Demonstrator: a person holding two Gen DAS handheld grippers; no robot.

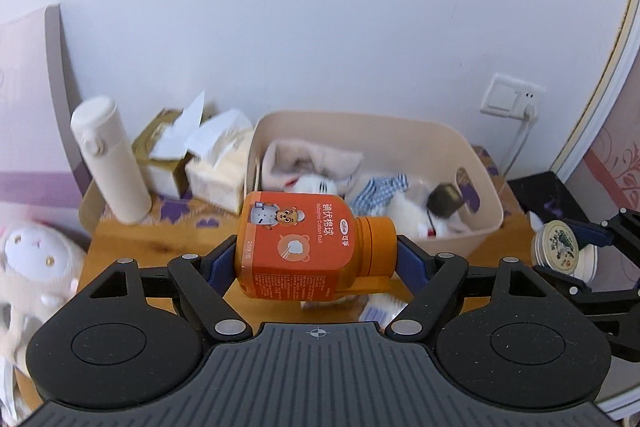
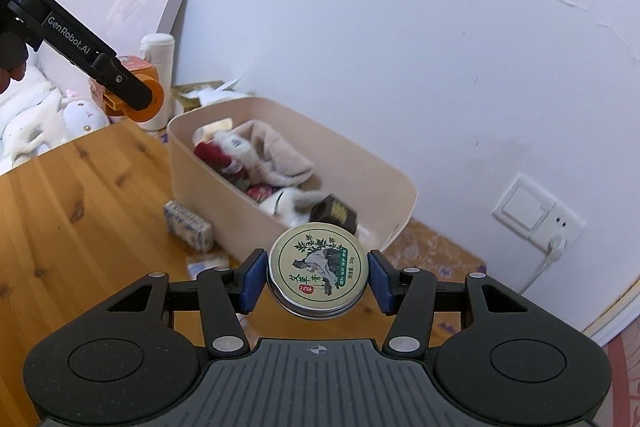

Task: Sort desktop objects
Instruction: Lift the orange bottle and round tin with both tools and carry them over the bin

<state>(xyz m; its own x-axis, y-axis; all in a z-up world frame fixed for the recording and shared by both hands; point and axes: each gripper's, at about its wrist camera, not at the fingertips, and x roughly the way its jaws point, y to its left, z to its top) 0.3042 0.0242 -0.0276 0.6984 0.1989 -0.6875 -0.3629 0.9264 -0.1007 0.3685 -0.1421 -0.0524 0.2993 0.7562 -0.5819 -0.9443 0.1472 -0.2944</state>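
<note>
orange plastic bottle (image 1: 296, 243) lies sideways in the left gripper (image 1: 316, 259), blue pads pinching it end to end: one on the base, one on the cap. it hangs clear of the wooden table (image 1: 120, 243), just near of the beige bin (image 1: 484, 203). label says cotton balls, so i'd judge it light, with a stiff, smooth shell. the end-to-end hold is slip-prone if it tilts; across the flat body would be safer.

right gripper (image 2: 318, 279) is clamped on a round tin (image 2: 318, 269), pads on opposite sides of the rim, lid facing up, held above the near right corner of the bin. thin metal, rigid, light, slick at the edge; squeezing across the full width is the right hold, though a hard squeeze could dent it.

count:
- orange bottle: 1
- tin: 1
- beige bin: 1, already holding cloths, a soft toy and a small dark box (image 2: 334, 213)
- wrapped packet (image 2: 188, 225) on the table beside the bin's near wall: 1, plus a blurred scrap near it, can't tell what
- white flask (image 1: 110, 167), far left: 1
- tissue boxes (image 1: 192, 163) behind it: 2
- plush toys (image 2: 48, 119) off the left edge: at least 2
</note>
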